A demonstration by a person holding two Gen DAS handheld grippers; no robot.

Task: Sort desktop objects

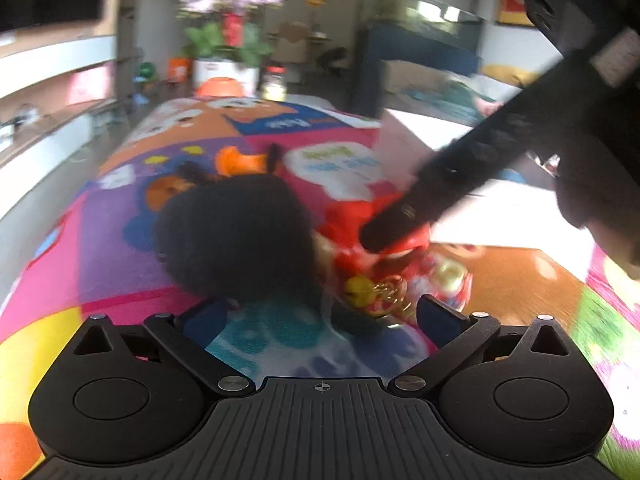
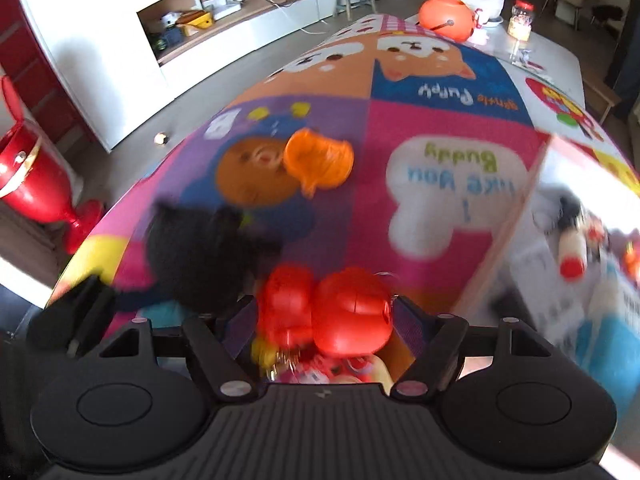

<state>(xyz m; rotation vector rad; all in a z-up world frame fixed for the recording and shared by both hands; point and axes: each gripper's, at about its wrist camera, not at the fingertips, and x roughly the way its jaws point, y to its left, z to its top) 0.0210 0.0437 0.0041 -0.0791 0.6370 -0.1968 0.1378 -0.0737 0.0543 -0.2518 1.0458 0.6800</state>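
Red toy: your right gripper (image 2: 326, 312) brackets a glossy red toy (image 2: 348, 312) on the colourful play mat (image 2: 440, 128); its fingers sit on either side, but blur hides whether they press, so you cannot tell if it is gripped or merely straddled.

Same toy, left view: the red toy (image 1: 356, 220) lies just ahead and right of your left gripper (image 1: 320, 312), with the right gripper's dark finger (image 1: 404, 216) laid across it.

Left jaws: spread apart, holding nothing; the black plush (image 1: 236, 240) sits just beyond the fingertips.

Trinkets: a yellow and gold keychain cluster (image 1: 372, 292) lies against the red toy, too smeared to identify.

Black plush: also seen from the right wrist (image 2: 200, 256), beside the red toy on its left.

Orange toy: a small orange piece (image 2: 320, 160) rests further up the mat, well apart from both grippers.

Box: a pale open box (image 2: 568, 248) to the right already contains a few small figures, so some sorting looks done.

Left to do: judging by the mat, the red toy, black plush, trinkets and orange toy are not yet sorted.

Writing: the mat reads "Gentle Puppy" (image 2: 468, 100) and "I like you Buddy" (image 2: 460, 176), upside down from your side.

Further back: an orange round bag (image 2: 446, 16) and a glass jar (image 2: 520, 24).
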